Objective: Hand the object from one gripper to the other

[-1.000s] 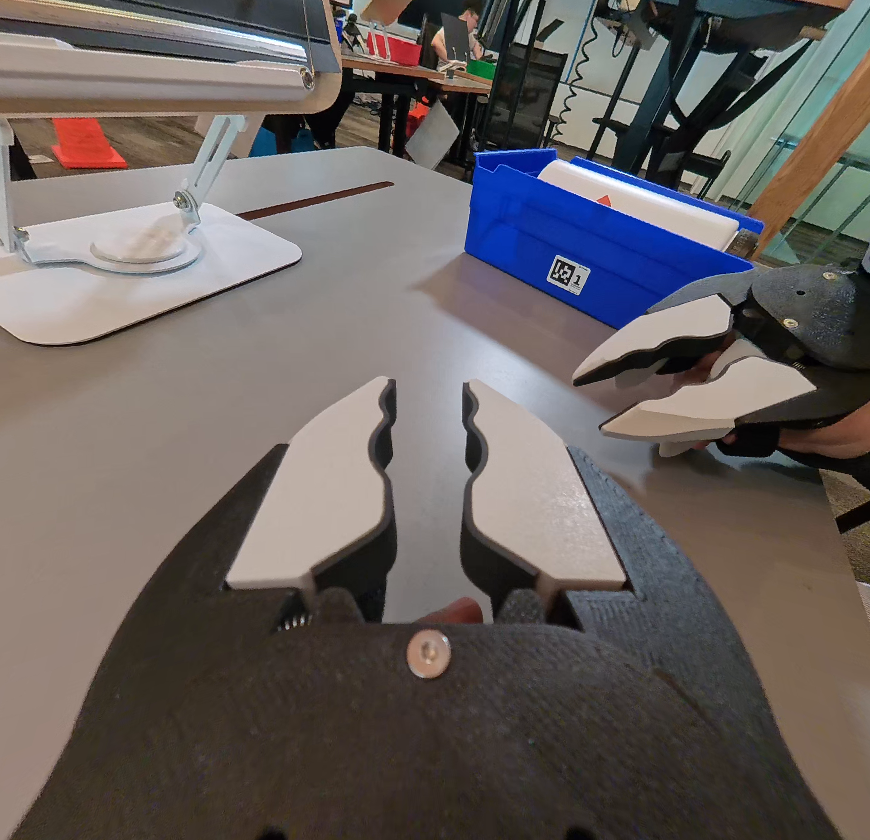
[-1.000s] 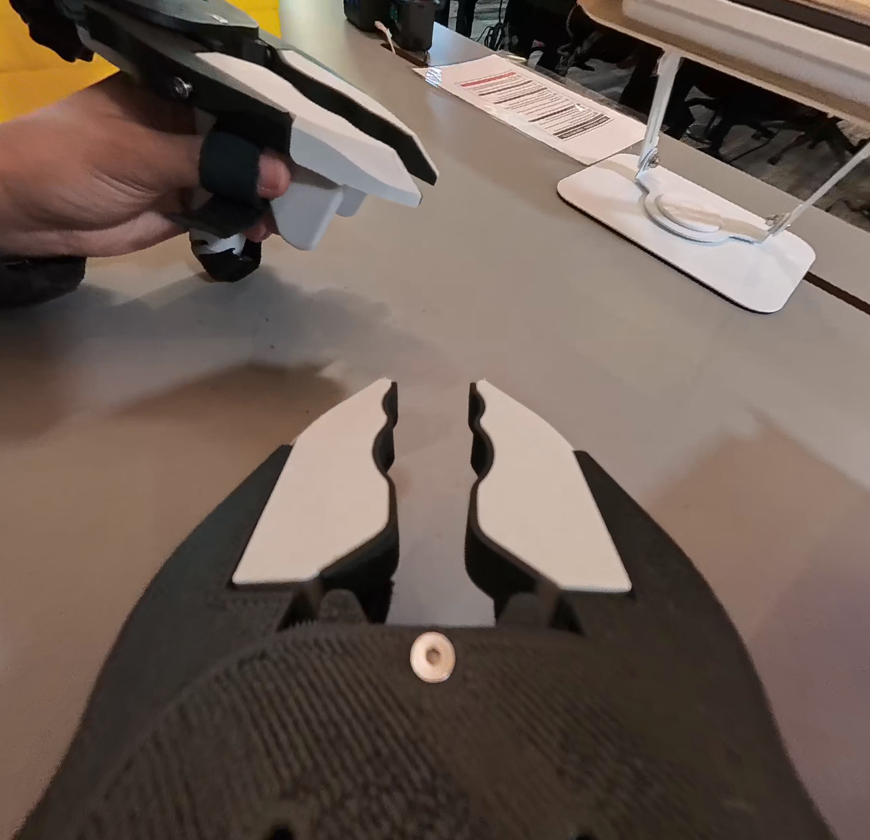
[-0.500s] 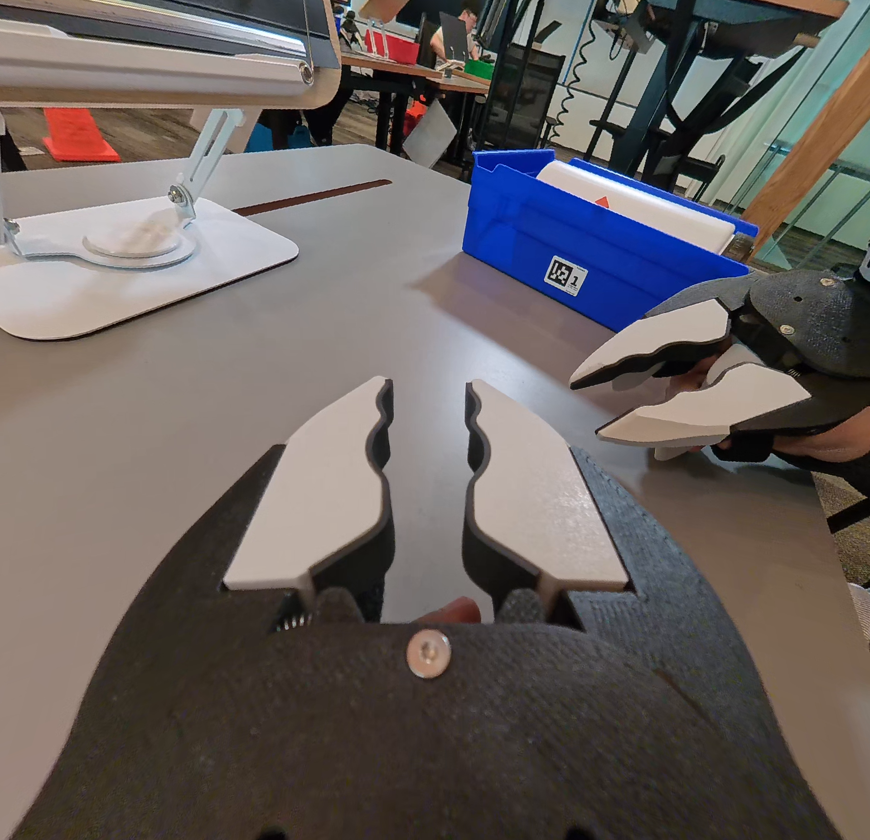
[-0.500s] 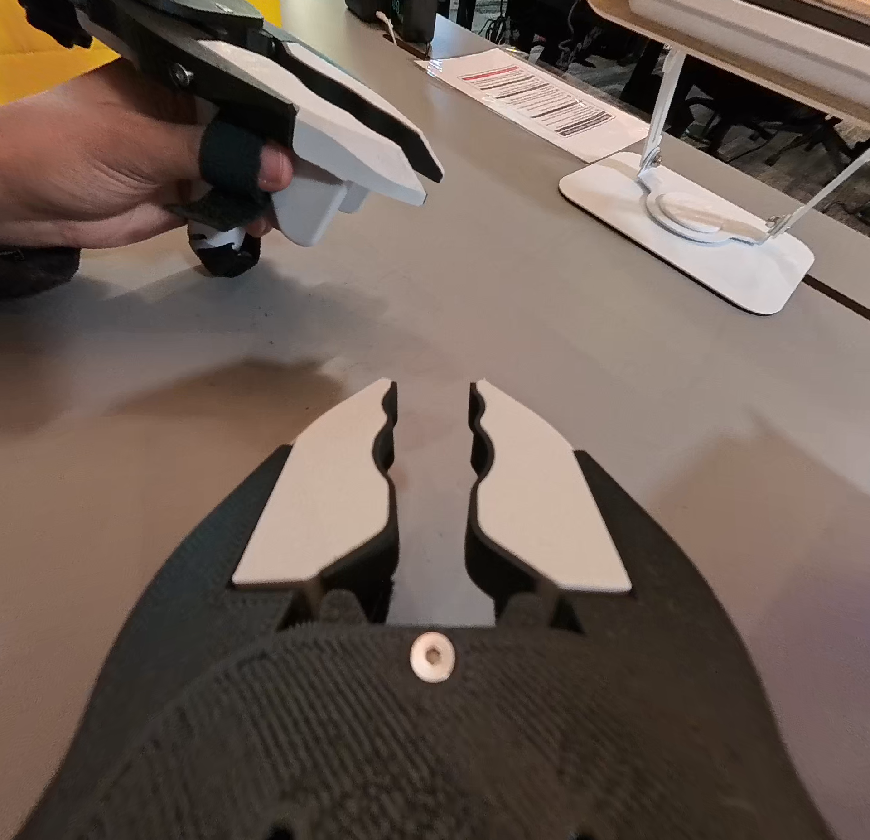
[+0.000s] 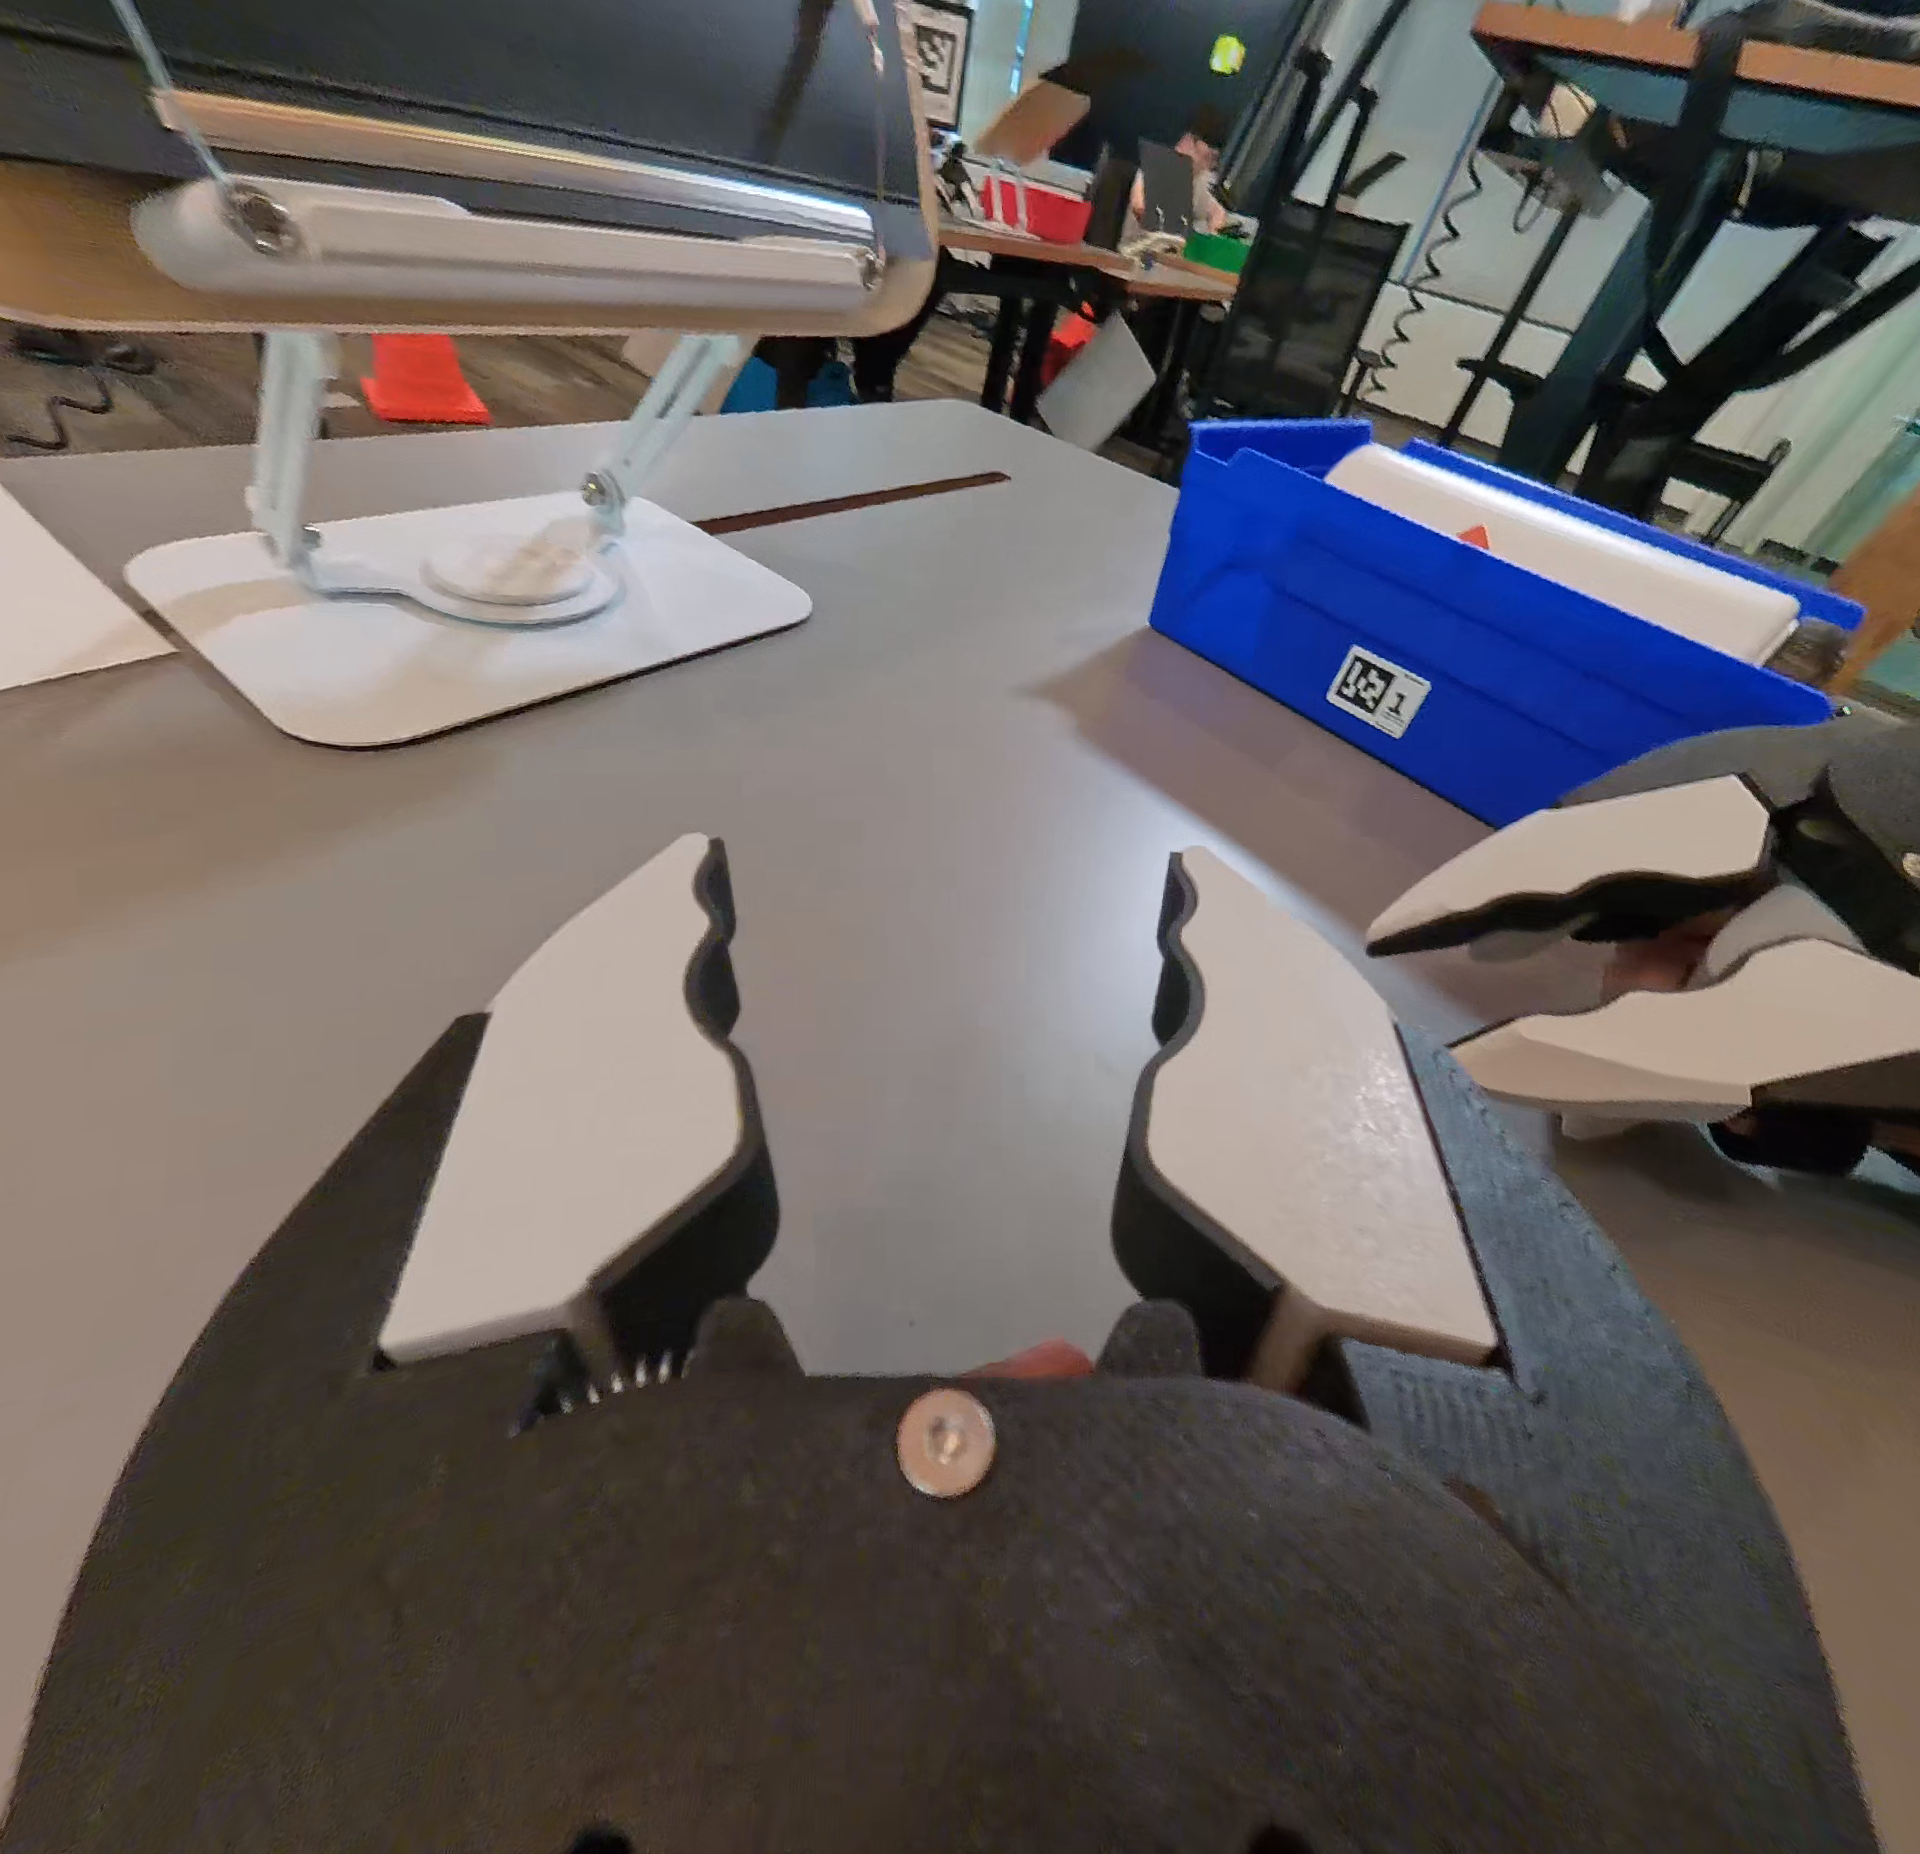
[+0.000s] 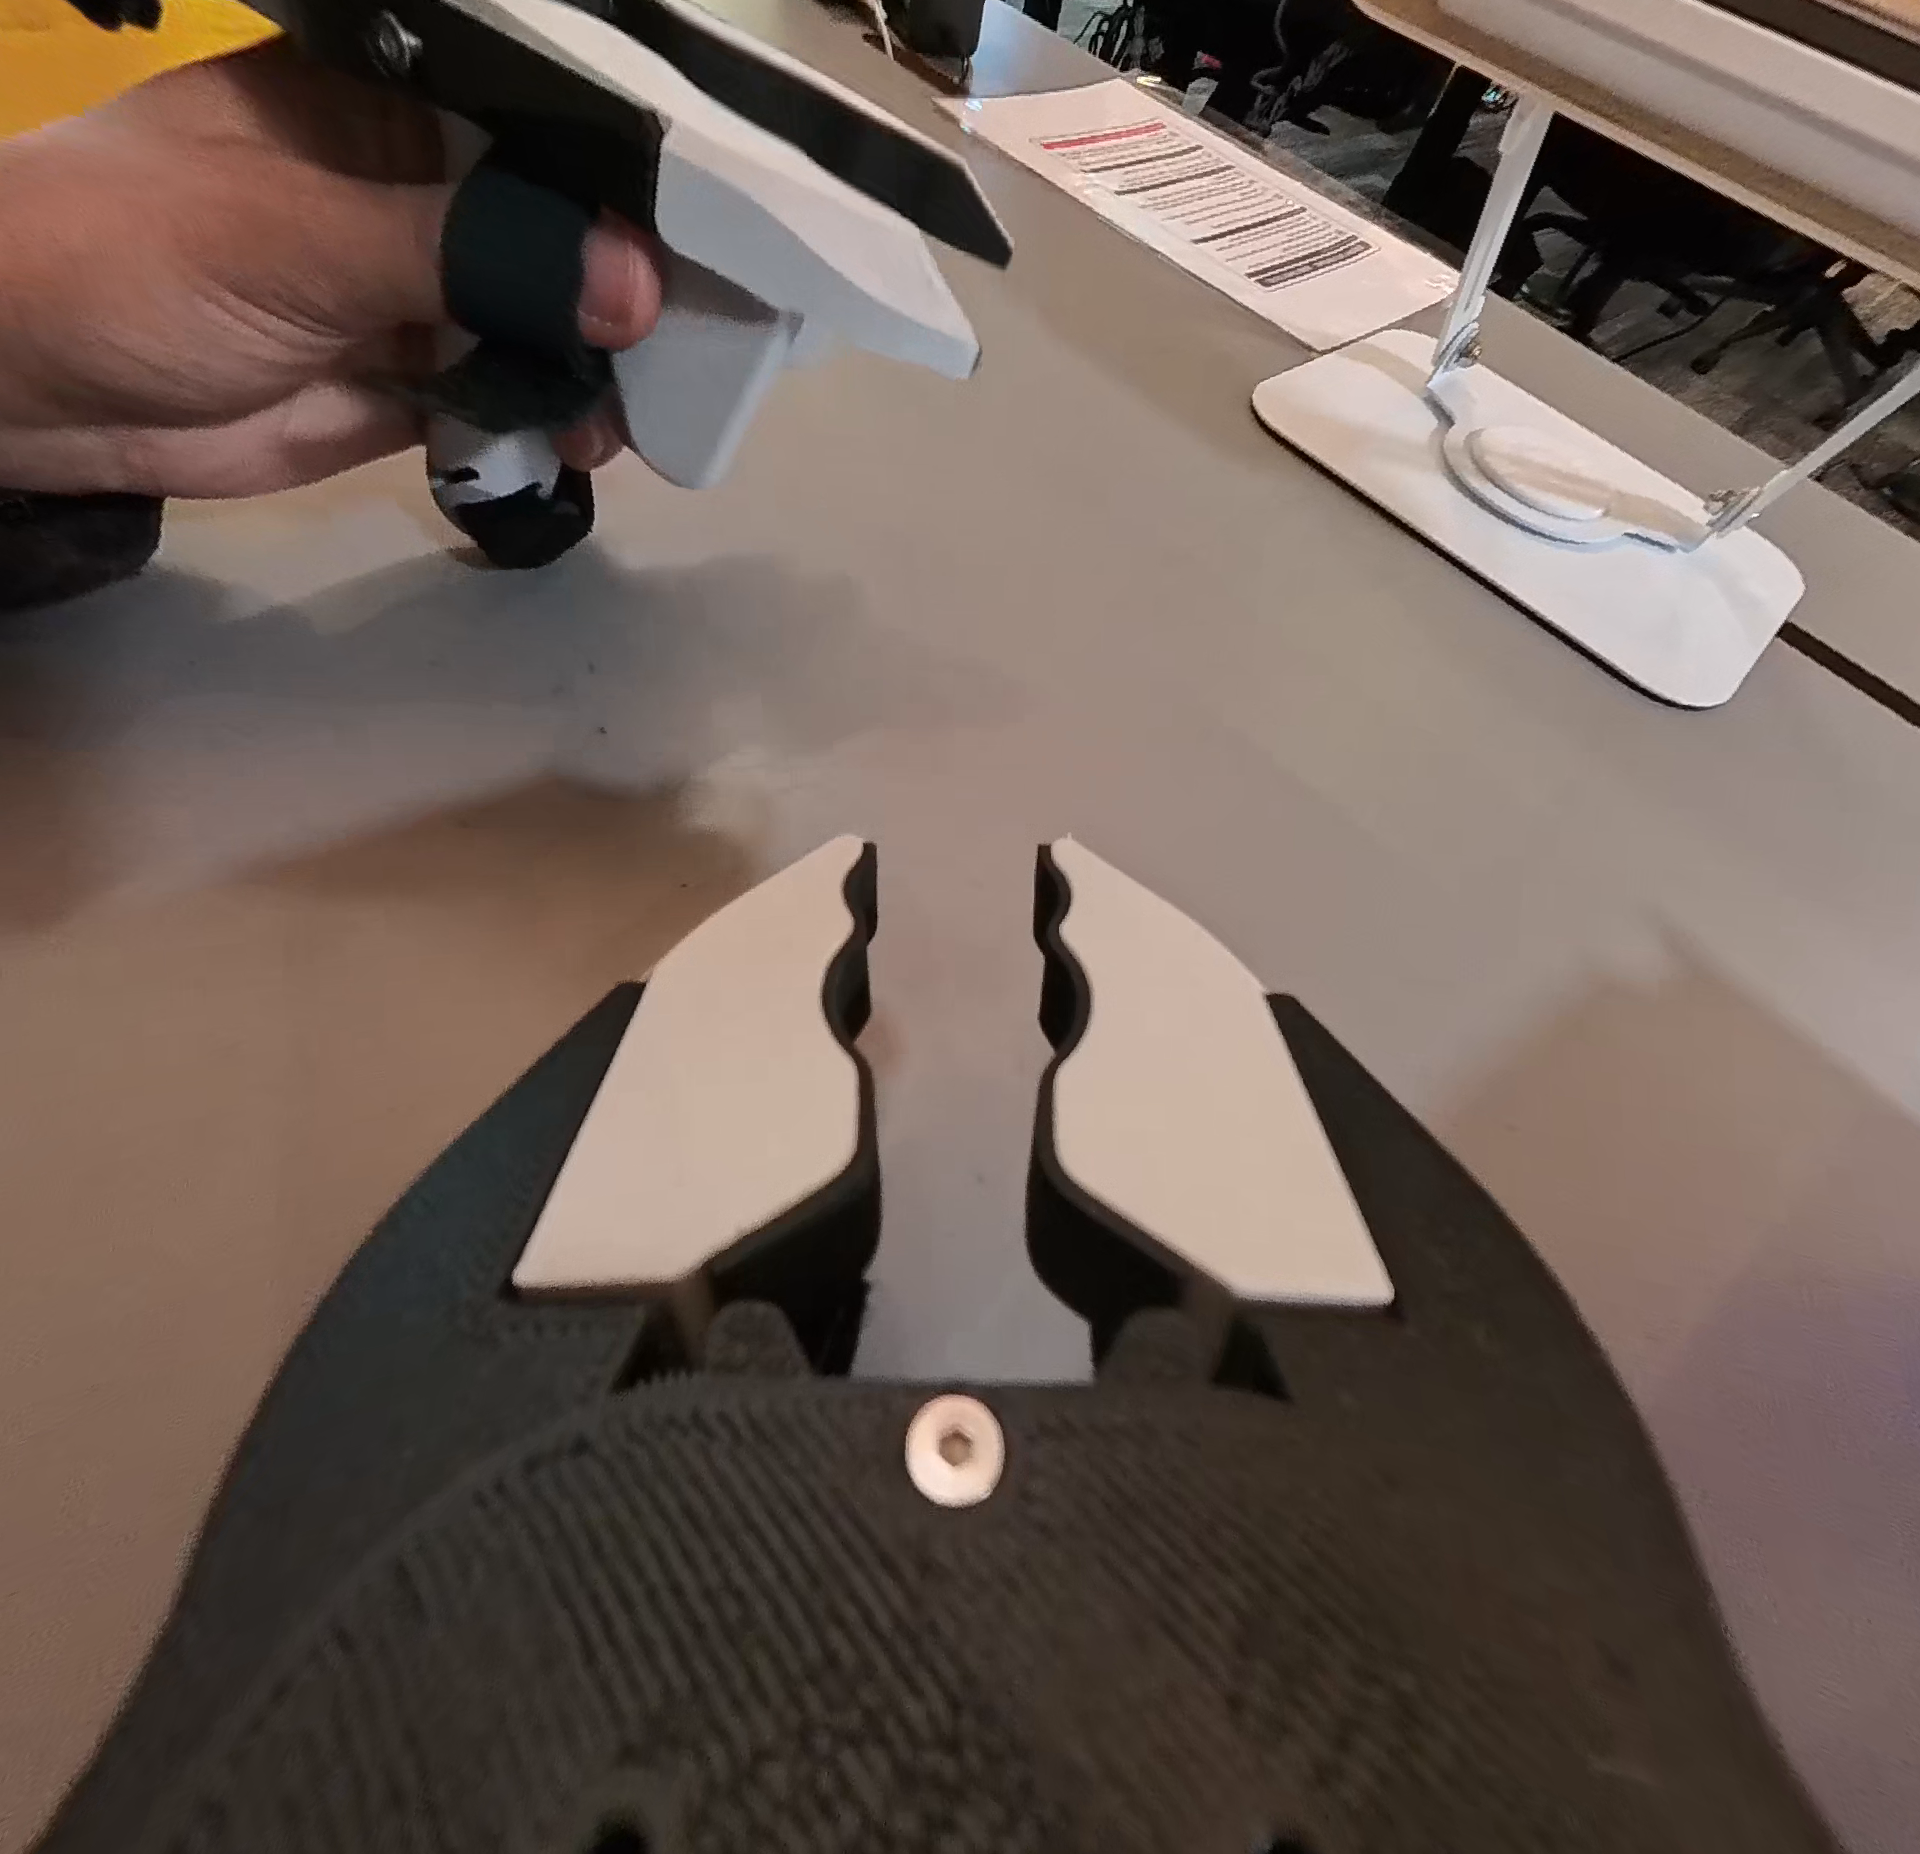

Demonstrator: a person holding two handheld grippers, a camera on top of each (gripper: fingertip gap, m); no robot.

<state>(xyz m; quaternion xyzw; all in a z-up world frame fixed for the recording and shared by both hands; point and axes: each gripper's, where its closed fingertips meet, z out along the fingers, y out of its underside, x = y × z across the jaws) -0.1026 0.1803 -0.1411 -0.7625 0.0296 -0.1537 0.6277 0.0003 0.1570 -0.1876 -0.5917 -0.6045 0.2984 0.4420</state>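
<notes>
No loose object shows between or in front of either gripper. My left gripper (image 5: 940,848) is open wide and empty, low over the grey table (image 5: 914,682). It also shows in the right wrist view (image 6: 987,308) at the upper left, held by a hand (image 6: 208,298). My right gripper (image 6: 956,848) is empty, its jaws a narrow gap apart. It shows in the left wrist view (image 5: 1413,994) at the right edge, close beside my left fingers. A blue bin (image 5: 1455,692) holds a white flat item (image 5: 1558,568) with a red mark.
A white stand base (image 5: 468,620) with metal legs carries a raised board at the back left; it also shows in the right wrist view (image 6: 1538,526). A printed sheet (image 6: 1195,194) lies on the far side of the table. Desks and chairs stand beyond the table.
My left gripper's jaws have opened from a narrow gap to wide apart and it has turned slightly. The right gripper keeps its narrow gap and has barely moved.
</notes>
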